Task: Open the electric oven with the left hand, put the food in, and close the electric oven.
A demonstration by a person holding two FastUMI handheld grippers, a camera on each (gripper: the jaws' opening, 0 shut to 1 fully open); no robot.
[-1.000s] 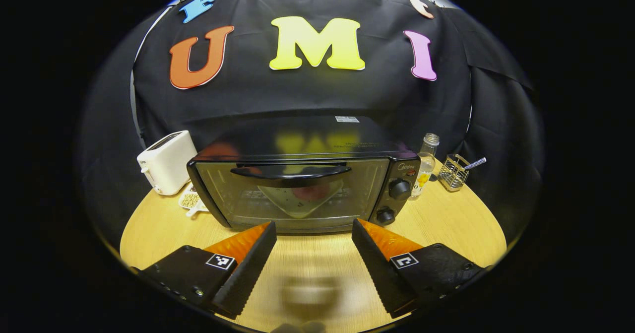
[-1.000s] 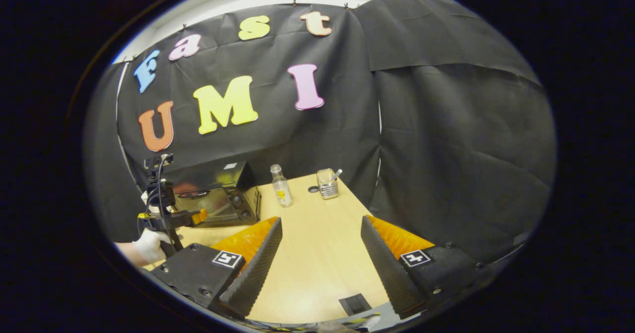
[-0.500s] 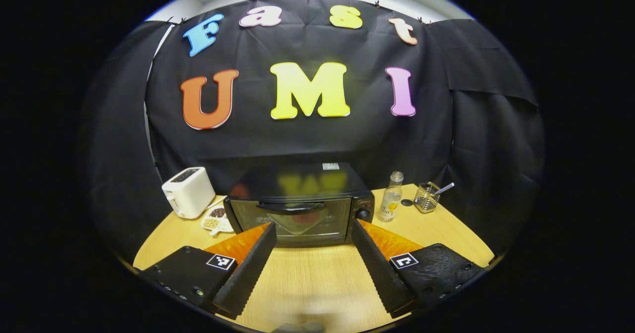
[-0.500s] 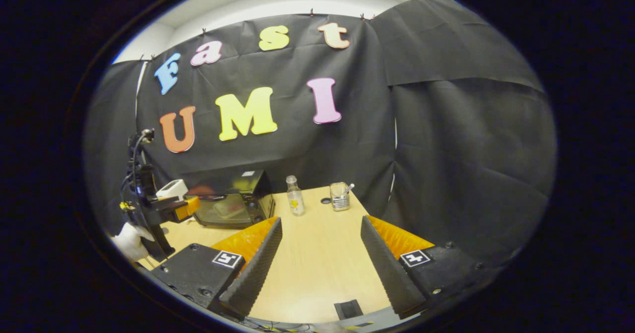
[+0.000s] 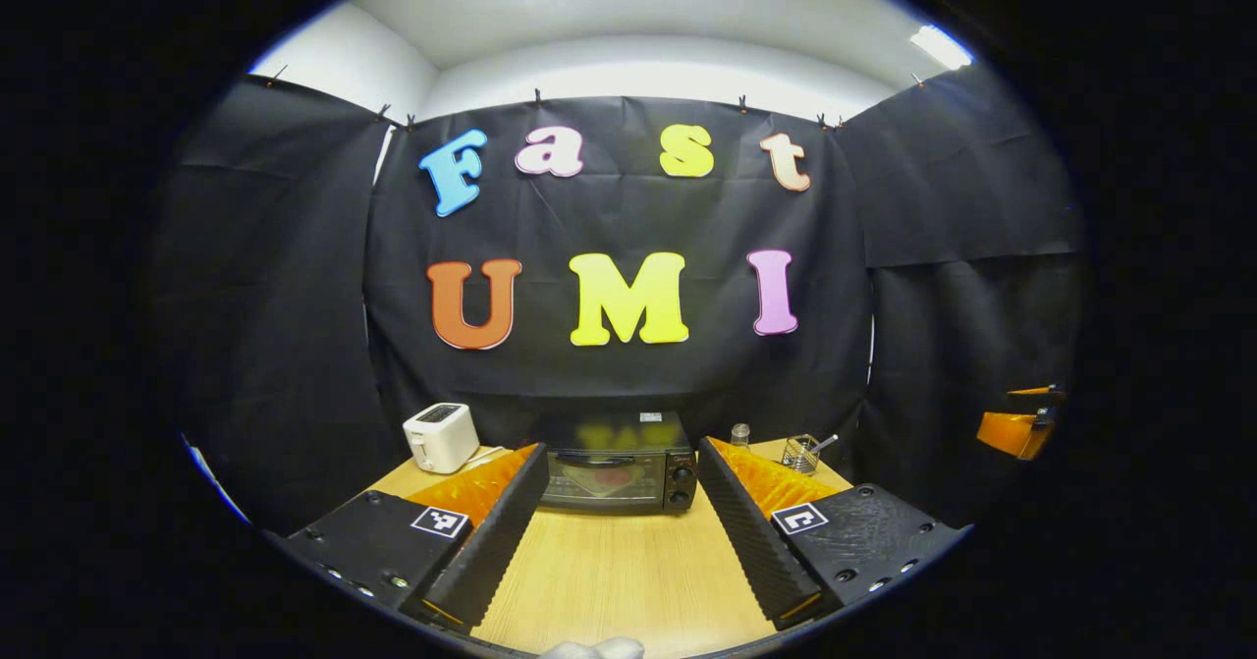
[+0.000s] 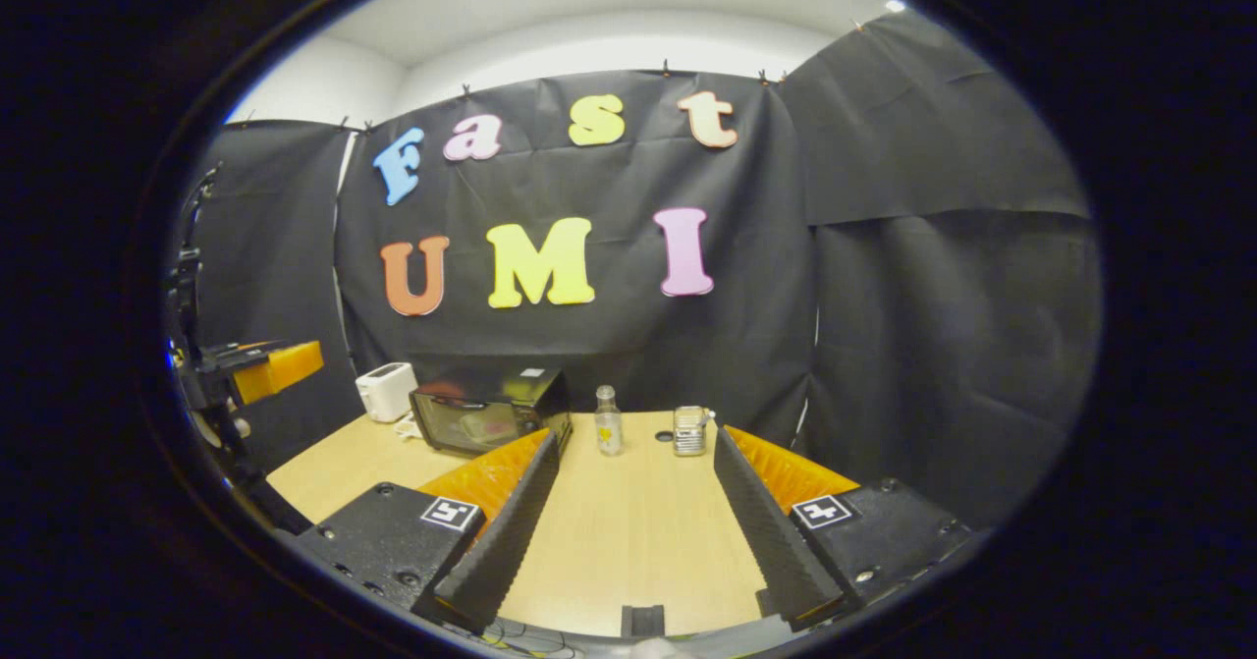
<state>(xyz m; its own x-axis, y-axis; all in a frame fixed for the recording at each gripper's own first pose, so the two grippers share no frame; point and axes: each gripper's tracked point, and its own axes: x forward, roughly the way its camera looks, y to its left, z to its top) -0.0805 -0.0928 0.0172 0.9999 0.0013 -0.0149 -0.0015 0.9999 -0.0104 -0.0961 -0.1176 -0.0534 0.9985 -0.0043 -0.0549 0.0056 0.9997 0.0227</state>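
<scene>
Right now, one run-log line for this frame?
oven: door shut, food inside | left claw: open, empty, back from oven | right claw: open, empty

Shut electric oven [image 6: 488, 416] on table [image 6: 628, 531], beyond empty, spread hand-held gripper [image 6: 630, 526].

Each gripper carried two long wedge-shaped fingers with saw-toothed inner faces, mounted on broad black textured blocks. The left gripper [image 5: 621, 531] bore a small square black-and-white coded marker [image 5: 438, 521] on its left block and another marker [image 5: 800, 518] on its right block; round screws [image 5: 394, 579] sat along the near edge. The right gripper [image 6: 636, 531] had the same build, with a coded tag [image 6: 450, 513] on the left block, a second tag [image 6: 823, 512] on the right, and screw heads [image 6: 865, 574] near the block's rim. Thin cables [image 6: 511, 631] ran beneath it at the near edge. In the right gripper view the left gripper appeared at far left as a dark upright frame with wiring.
</scene>
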